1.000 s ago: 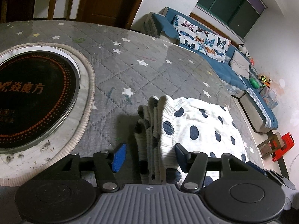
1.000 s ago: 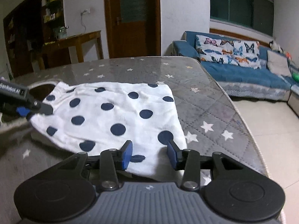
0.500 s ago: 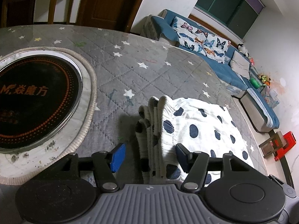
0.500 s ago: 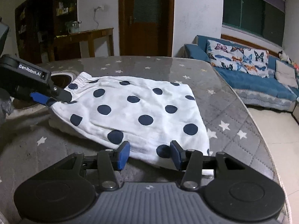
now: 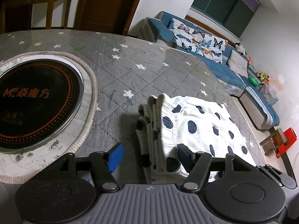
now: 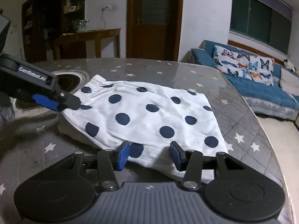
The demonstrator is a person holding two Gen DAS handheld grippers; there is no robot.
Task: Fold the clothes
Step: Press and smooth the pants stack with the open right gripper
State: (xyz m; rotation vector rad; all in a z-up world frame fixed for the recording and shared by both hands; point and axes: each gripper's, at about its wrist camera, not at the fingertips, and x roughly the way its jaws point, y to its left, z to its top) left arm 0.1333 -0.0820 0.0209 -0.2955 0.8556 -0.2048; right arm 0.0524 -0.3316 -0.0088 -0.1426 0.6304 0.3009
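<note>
- One garment here: a white polka-dot garment [image 6: 149,113] lying folded on the grey star-print table cover [image 5: 130,74], near the table's right-hand side.
- Two grippers, one either end. The left gripper [image 5: 149,155] sits at the elastic waistband end, jaws spread wide with the stacked folds running between the blue pads [image 5: 115,156]; neither pad is pressing the cloth.
- The right gripper [image 6: 149,155] is at the hem end, jaws likewise wide apart, the hem edge lying between them and loose.
- From the right wrist view, the left gripper shows as a black arm with a blue pad just at the waistband corner; touching or merely beside, I cannot tell.
- Layers at the waistband: several ridges stacked side by side in the left wrist view, but an exact count is hard to make out.
- One round black cooktop [image 5: 33,102] set into the table, ringed by a pale trim, cut off at the frame's left edge; crumbs lie along its near rim.
- One blue sofa [image 6: 261,89] off to the right, with one butterfly-print cushion [image 6: 244,65] on it; its far end runs out of frame.
- The garment's near edge is hidden under each gripper's body.
</note>
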